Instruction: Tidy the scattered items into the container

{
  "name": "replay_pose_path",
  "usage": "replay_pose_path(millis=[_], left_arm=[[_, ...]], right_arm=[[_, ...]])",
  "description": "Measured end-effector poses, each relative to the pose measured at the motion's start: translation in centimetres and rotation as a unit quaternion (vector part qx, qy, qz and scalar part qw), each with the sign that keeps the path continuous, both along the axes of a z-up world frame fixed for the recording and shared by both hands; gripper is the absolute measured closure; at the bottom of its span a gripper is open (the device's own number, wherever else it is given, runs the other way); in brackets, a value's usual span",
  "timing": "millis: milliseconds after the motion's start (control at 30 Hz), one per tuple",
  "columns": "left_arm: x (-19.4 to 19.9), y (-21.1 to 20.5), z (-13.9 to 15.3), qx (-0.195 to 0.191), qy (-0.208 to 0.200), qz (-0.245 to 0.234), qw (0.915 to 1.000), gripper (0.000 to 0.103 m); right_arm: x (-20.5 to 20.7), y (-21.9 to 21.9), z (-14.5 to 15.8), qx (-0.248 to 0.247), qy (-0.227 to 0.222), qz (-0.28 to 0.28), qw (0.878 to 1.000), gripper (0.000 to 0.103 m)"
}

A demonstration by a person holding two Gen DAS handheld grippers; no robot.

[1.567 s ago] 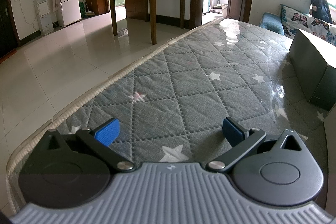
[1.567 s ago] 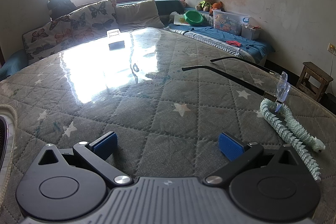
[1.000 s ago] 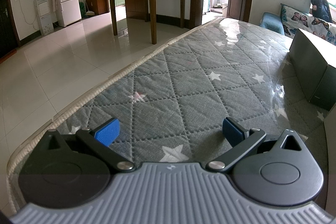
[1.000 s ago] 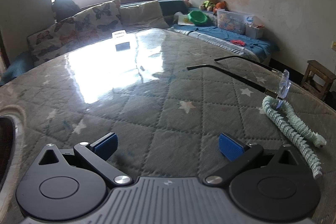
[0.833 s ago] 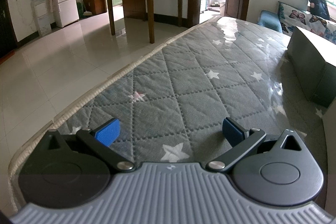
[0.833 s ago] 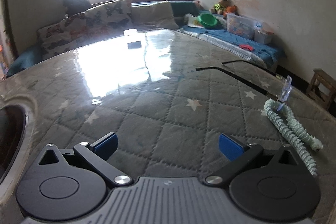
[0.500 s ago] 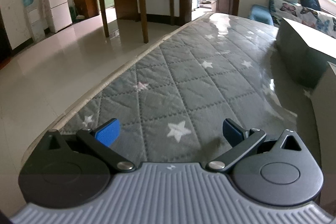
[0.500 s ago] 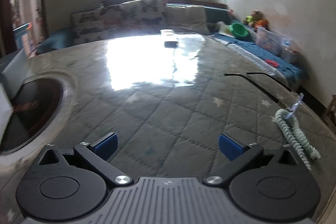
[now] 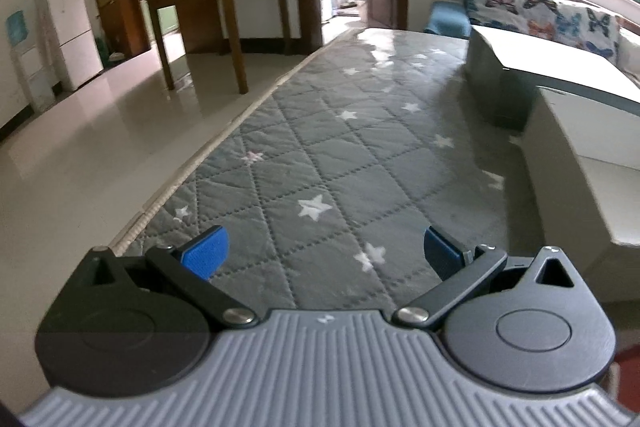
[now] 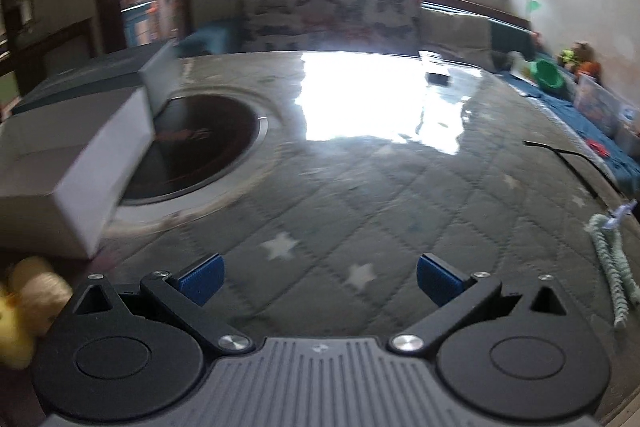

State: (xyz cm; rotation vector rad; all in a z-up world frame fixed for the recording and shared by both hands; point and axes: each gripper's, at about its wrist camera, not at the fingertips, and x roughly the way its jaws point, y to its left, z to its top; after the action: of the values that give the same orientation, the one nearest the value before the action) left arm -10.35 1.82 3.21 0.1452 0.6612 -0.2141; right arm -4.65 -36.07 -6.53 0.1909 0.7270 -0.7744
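Both the left tool point(image 9: 322, 251) and the right tool point(image 10: 320, 277) are spread and empty, while the green toy snake point(image 10: 610, 267) and glasses point(image 10: 572, 163) lie uncollected on the tabletop point(image 10: 360, 167).

A white open box point(image 10: 76, 163) sits at the left of the quilted surface. A yellow plush toy point(image 10: 24, 307) lies near left, just before it. At far right a pale green segmented toy point(image 10: 612, 267) lies stretched out, black-armed glasses point(image 10: 576, 163) beyond.

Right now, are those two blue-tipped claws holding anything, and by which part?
Nothing. The left gripper and the right gripper are both open, with only the quilted mattress between their fingers.
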Motion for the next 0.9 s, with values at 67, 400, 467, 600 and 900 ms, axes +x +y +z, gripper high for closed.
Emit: replay_pose_path(millis=[67, 400, 467, 600, 900], left_arm=[[-0.6, -0.4, 0.4, -0.001, 0.001, -0.014, 0.9999, 0.000], [-3.6, -3.6, 2.7, -0.011, -0.008, -0.084, 0.9964, 0.000], [-4.2, -4.1, 3.2, -0.018, -0.006, -0.101, 0.9947, 0.000], [-5.4, -5.3, 3.9, -0.024, -0.004, -0.136, 0.9904, 0.000], [-8.1, -8.7, 5.5, -0.043, 0.012, -0.236, 0.9707, 0.000]], right_arm=[[0.2, 0.9, 0.2, 0.005, 0.006, 0.021, 1.000, 0.000], [1.4, 4.8, 0.7, 0.028, 0.006, 0.095, 0.995, 0.001], [1.9, 5.5, 1.1, 0.029, 0.003, 0.111, 0.993, 0.003], [3.0, 6.8, 1.3, 0.035, 0.004, 0.147, 0.989, 0.009], [5.2, 8.6, 1.1, 0.057, 0.005, 0.203, 0.978, 0.027]])
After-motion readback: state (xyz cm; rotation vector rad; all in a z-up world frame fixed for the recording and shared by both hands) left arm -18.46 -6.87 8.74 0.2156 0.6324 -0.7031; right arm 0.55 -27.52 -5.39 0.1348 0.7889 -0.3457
